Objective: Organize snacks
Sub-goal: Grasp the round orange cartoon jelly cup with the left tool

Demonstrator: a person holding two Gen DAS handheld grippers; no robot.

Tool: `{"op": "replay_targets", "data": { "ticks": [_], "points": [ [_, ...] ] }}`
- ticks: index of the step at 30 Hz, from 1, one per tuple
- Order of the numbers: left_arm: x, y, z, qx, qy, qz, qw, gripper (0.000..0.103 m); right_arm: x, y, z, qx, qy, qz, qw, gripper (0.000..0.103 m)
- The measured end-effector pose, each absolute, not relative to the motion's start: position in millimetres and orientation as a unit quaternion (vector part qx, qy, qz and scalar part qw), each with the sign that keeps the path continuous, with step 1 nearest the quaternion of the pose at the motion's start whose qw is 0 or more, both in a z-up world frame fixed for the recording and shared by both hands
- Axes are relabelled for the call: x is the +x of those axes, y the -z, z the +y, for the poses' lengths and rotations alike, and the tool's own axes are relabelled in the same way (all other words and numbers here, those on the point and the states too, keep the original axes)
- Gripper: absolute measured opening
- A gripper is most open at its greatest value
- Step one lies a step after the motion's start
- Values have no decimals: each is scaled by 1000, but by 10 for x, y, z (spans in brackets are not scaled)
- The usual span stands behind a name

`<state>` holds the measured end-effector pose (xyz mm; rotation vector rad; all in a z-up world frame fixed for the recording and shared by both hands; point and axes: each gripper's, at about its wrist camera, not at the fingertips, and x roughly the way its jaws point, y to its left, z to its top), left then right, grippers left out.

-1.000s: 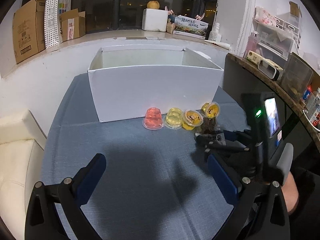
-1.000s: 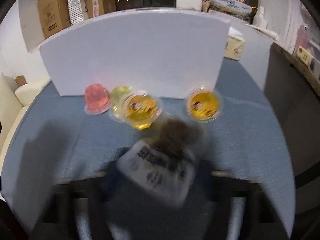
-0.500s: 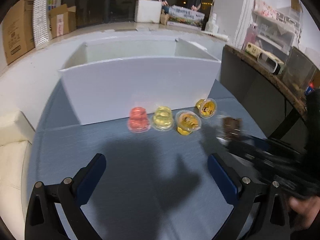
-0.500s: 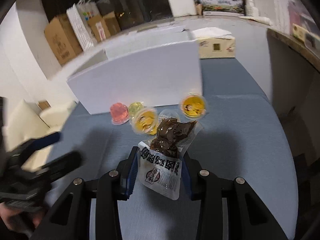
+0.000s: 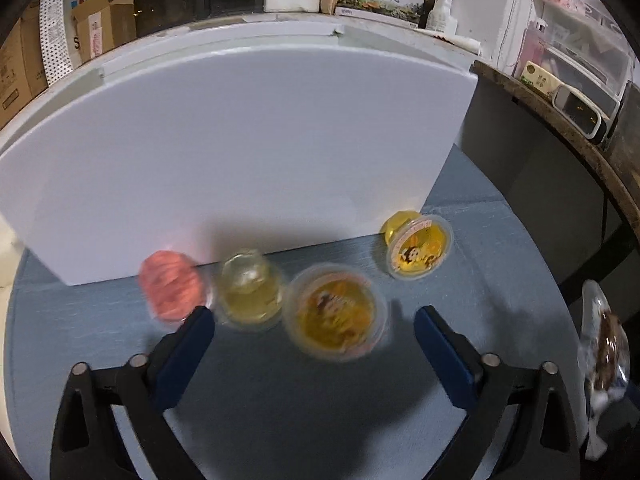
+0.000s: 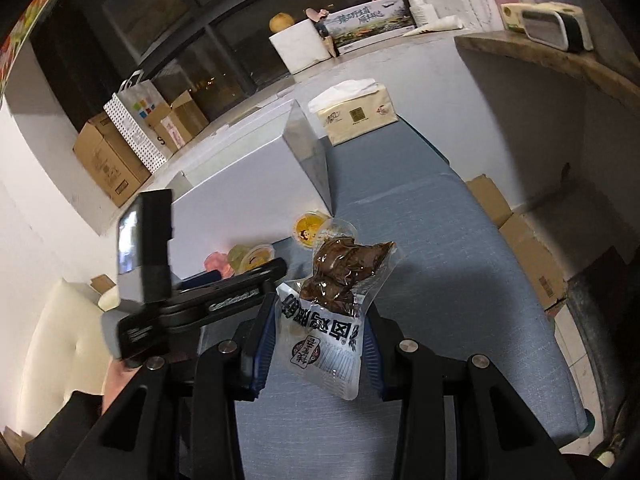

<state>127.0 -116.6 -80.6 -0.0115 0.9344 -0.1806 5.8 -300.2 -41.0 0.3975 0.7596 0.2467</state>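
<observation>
Right claw (image 6: 318, 344) grips snack pouch (image 6: 332, 312) — left claw (image 5: 314, 330) open, jelly cup (image 5: 335, 312) between fingers.

Both grippers: black plastic frames w/ silver screws, blue finger pads (image 5: 182, 344); black sleeve (image 6: 60, 432), bare skin at wrist.
</observation>
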Motion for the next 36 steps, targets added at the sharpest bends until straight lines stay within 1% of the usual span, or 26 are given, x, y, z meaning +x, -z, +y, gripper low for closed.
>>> {"op": "replay_targets", "data": {
  "ticks": [1,2,4,6,12,19,23,31,36],
  "points": [
    [1295,829,-1197,1,79,453,888,80,73,420,-2990,195,-121,368,901,42],
    [1315,844,-1215,3,79,457,886,75,69,423,-3002,196,-123,368,901,42],
    [1303,832,-1214,7,80,449,890,58,80,427,-3015,200,-125,367,900,42],
    [1278,802,-1158,-7,95,449,889,52,80,435,-3026,201,-126,366,900,42],
    [1065,592,-1086,-12,129,434,892,52,77,443,-3020,199,-132,368,899,42],
    [443,196,-859,5,166,399,902,52,85,438,-2926,188,-151,368,898,42],
    [268,141,-662,-2,163,389,907,52,129,423,-2774,173,-172,370,897,42],
    [292,-111,-264,-37,148,361,920,52,310,210,-2401,133,-209,352,903,42],
    [621,-474,-60,-53,131,331,933,52,606,-230,-2220,104,-217,318,917,42]
  ]
}}
